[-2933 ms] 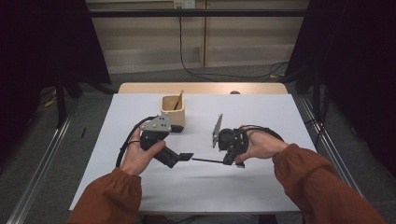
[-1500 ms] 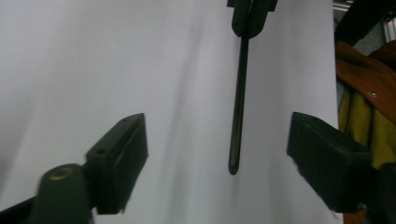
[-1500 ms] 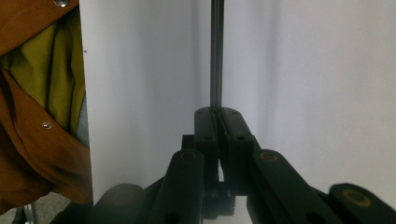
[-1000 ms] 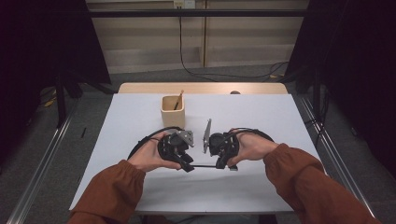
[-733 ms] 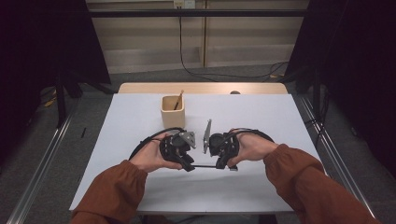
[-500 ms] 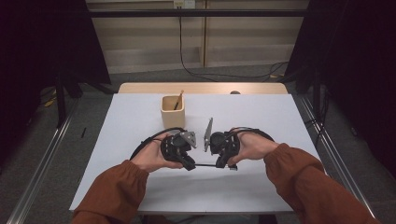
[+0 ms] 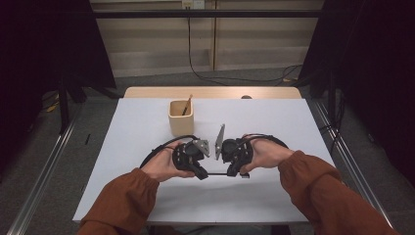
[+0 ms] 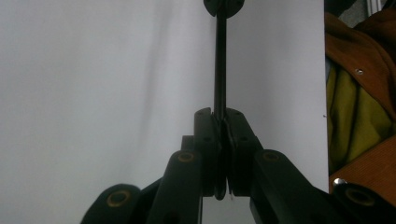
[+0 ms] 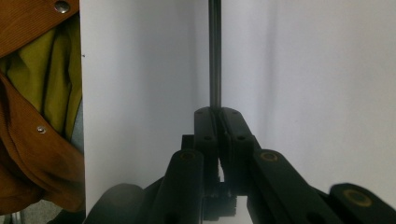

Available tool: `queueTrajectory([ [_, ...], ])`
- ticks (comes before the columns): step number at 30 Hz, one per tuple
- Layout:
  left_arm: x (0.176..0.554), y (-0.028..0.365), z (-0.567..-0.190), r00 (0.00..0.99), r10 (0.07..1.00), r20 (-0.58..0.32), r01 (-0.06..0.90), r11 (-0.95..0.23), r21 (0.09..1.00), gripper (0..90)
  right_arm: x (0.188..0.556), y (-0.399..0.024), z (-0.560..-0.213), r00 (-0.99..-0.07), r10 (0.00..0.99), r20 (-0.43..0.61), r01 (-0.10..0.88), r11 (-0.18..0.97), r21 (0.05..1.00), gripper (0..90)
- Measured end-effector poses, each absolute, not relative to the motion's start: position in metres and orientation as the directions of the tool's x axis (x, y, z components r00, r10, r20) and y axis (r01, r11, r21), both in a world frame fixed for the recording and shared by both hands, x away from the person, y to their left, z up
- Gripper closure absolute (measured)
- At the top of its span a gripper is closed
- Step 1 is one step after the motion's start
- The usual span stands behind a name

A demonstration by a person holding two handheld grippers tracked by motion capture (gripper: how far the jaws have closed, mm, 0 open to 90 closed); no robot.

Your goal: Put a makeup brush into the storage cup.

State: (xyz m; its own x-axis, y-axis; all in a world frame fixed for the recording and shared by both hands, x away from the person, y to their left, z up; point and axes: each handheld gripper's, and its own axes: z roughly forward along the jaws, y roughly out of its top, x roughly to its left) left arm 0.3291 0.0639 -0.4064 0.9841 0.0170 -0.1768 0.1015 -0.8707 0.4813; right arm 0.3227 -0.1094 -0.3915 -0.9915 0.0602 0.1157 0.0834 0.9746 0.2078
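Left hand-held gripper [image 7: 201,175] just closed on thin black rod [image 7: 217,174], perhaps a pen, right hand-held gripper [image 7: 234,173] clamping it

- The right tool [image 9: 218,116] rises from the bottom edge, its two black jaws pressed together on a thin dark rod [image 9: 214,56].
- The rod runs straight up from the jaw tips and out past the top edge.
- Behind it lies the white bench [image 9: 303,70].
- At the left edge, an orange-brown corduroy jacket [image 9: 28,140] with metal snaps hangs open over yellow-green cloth [image 9: 51,79].
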Motion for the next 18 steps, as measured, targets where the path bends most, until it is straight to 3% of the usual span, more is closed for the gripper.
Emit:
queueTrajectory([
  [7,0.3291,0.0661,-0.4049,0.982,0.018,-0.188,0.112,-0.858,0.501,85.6,0.3247,-0.1151,-0.3922,-0.989,0.08,0.124,0.109,0.963,0.248,83.8],
  [13,0.3279,0.0685,-0.4027,0.982,0.013,-0.191,0.109,-0.857,0.503,85.6,0.3236,-0.1165,-0.3934,-0.987,0.085,0.137,0.12,0.956,0.269,76.3],
  [16,0.3285,0.0696,-0.4025,0.981,0.012,-0.193,0.109,-0.858,0.501,85.6,0.3242,-0.1178,-0.3946,-0.985,0.103,0.142,0.14,0.949,0.284,71.4],
  [18,0.3291,0.0704,-0.4032,0.98,0.015,-0.201,0.116,-0.857,0.503,85.6,0.3248,-0.1186,-0.3945,-0.982,0.11,0.153,0.151,0.946,0.287,60.7],
])
